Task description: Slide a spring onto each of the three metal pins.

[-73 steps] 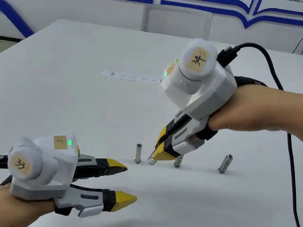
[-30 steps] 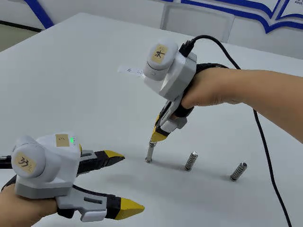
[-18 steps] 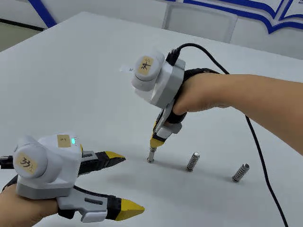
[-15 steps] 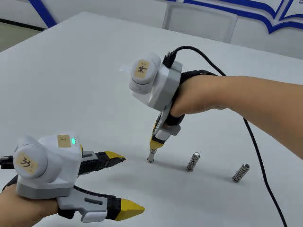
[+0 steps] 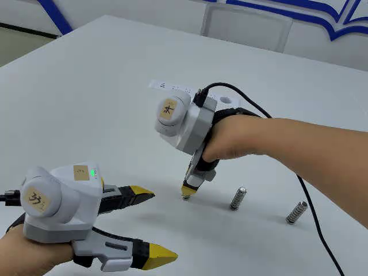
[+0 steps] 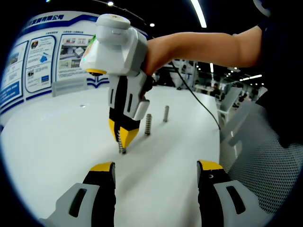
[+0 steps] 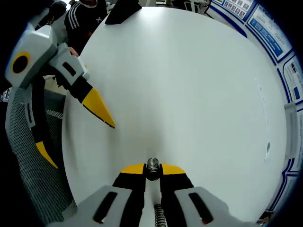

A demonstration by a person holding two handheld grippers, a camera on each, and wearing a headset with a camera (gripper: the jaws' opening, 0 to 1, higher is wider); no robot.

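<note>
Right gripper (image 5: 188,194) lower than before, mid-frame, fingers pinching spring (image 7: 152,166) just above counter (image 5: 86,86). Left gripper (image 5: 164,224), lower left, fingers spread.

This is looking like a lab or demo hall: information posters (image 6: 40,56) are hanging beyond the white workbench (image 5: 80,75), and strip lights (image 6: 199,13) are glowing overhead.

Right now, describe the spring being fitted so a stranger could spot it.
On the white table, three springs stand in a row. Take the spring at the end nearest the left gripper. Unlike the middle spring and far spring, which stand free, it is pinched between the right gripper's yellow fingers.
</note>
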